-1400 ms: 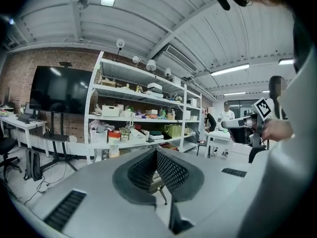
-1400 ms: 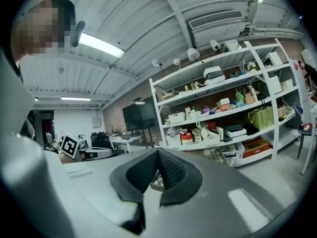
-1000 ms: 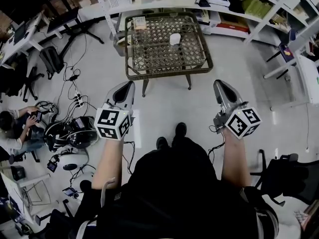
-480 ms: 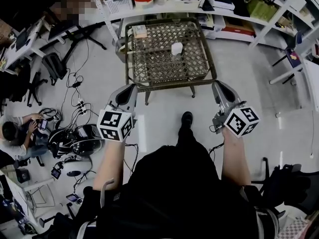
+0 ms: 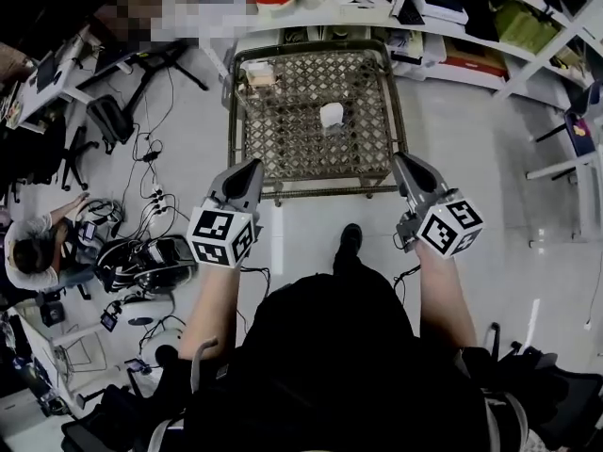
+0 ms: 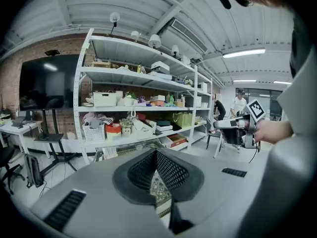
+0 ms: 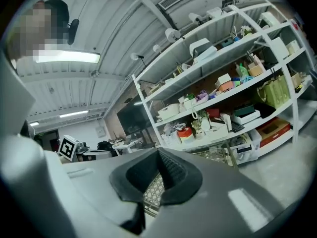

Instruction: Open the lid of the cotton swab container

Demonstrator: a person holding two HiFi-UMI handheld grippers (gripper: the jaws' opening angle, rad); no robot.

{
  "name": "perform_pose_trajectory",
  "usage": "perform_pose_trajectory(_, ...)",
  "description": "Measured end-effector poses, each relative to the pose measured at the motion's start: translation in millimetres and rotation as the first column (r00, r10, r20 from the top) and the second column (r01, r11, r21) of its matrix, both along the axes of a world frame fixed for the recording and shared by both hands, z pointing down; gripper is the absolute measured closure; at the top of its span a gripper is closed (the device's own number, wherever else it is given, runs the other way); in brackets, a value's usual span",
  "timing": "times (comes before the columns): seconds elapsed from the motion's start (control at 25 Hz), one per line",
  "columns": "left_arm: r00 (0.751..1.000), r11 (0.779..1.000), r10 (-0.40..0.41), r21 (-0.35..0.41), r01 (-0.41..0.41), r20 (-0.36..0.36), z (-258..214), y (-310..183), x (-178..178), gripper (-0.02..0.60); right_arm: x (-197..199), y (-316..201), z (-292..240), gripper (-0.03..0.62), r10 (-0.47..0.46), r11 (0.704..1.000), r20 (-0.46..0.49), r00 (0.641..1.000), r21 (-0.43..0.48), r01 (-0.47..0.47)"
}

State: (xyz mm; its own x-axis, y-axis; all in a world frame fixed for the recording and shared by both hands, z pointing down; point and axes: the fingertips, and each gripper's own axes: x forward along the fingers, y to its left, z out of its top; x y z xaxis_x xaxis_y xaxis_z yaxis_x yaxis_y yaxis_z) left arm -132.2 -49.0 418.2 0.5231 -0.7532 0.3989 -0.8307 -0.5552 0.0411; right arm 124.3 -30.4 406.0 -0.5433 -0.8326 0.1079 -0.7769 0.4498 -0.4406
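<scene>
A small white cotton swab container (image 5: 331, 115) stands on the wicker-topped low table (image 5: 283, 139) in the head view, ahead of me. My left gripper (image 5: 252, 166) hovers at the table's near left corner, shut with nothing in it. My right gripper (image 5: 400, 161) hangs at the near right corner, also shut and empty. Both are well short of the container. In the left gripper view the closed jaws (image 6: 157, 155) point over the table toward the shelves; the right gripper view shows its closed jaws (image 7: 159, 155) the same way.
White shelving (image 5: 377, 8) full of boxes and baskets stands behind the table. A paper-like item (image 5: 260, 73) lies on the table's far left. Cables and gear (image 5: 141, 252) crowd the floor at left, where a person (image 5: 38, 252) sits. A dark chair (image 5: 556, 394) is at lower right.
I have walked forward: the table has come nearer in the head view, and both grippers now reach its near corners. Both stay shut.
</scene>
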Motion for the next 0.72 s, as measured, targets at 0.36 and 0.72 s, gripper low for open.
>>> perform_pose_trajectory(0.36, 0.997, 0.999, -0.047, 0.0, 0.047, 0.059, 5, -56, 30, 0.577, -2, -65, 20, 0.585, -0.112, 0.994, 0.027, 0.993, -0.018, 0.112)
perform_pose_trajectory(0.72, 0.999, 0.999, -0.036, -0.027, 0.037, 0.018, 32, -98, 24, 0.577, -20, -101, 32, 0.583, -0.13, 0.99, -0.022, 0.991, -0.06, 0.129)
